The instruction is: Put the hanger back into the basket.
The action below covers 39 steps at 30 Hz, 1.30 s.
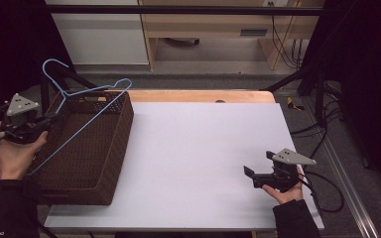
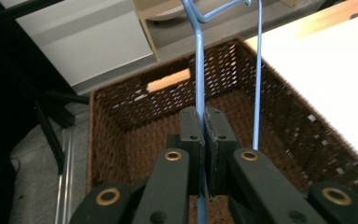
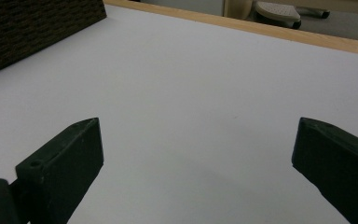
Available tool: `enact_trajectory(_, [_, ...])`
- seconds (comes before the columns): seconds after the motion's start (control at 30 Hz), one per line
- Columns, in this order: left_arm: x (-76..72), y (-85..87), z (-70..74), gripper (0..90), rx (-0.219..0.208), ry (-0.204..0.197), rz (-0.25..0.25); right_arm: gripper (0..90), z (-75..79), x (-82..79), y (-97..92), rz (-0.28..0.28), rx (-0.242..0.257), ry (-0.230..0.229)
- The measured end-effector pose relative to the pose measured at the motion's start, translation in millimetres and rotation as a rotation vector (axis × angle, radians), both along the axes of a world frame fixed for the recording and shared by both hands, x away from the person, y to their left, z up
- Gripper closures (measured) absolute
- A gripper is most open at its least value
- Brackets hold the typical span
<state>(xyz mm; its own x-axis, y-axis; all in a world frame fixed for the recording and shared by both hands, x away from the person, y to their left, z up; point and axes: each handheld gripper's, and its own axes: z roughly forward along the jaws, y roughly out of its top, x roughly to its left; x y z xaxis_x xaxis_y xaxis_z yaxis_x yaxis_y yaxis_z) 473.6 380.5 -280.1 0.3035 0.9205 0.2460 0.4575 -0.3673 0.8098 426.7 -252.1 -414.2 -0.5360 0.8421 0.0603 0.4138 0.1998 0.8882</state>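
A blue wire hanger is tilted over a brown wicker basket at the table's left side, its hook sticking up past the basket's far corner. My left gripper is at the basket's left rim, shut on the hanger. In the left gripper view the jaws pinch one wire of the hanger above the basket's inside, and a second wire runs just to the right. My right gripper hovers low over the white table top at the right front, open, with nothing between its fingers.
The basket's side wall appears at the far left of the right gripper view. Behind the table stand a white cabinet and a wooden desk. Cables trail off the table's right edge. A black bar crosses overhead.
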Motion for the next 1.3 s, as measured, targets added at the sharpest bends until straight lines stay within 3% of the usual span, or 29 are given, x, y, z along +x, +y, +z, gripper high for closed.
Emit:
enact_trajectory(0.33, [2.0,19.9,-19.4,87.2,0.025,0.037,0.033,2.5,-0.2,0.1,0.5,-0.003,0.003,0.003])
enact_trajectory(0.67, [9.5,17.9,-39.7,87.3,0.077,0.062,0.029,2.5,-1.0,0.5,1.1,-0.002,-0.003,0.004])
enact_trajectory(0.97, [15.7,12.2,-61.2,87.2,0.063,0.077,0.039,2.6,-0.9,0.4,0.8,-0.003,-0.003,0.001])
enact_trajectory(1.03, [15.1,16.1,-65.5,87.1,0.043,0.079,0.042,2.6,-0.9,0.4,0.9,-0.002,-0.004,0.002])
enact_trajectory(1.3, [20.1,22.3,-90.9,86.9,0.055,0.171,0.073,2.6,-1.0,0.4,0.9,-0.003,-0.004,0.002])
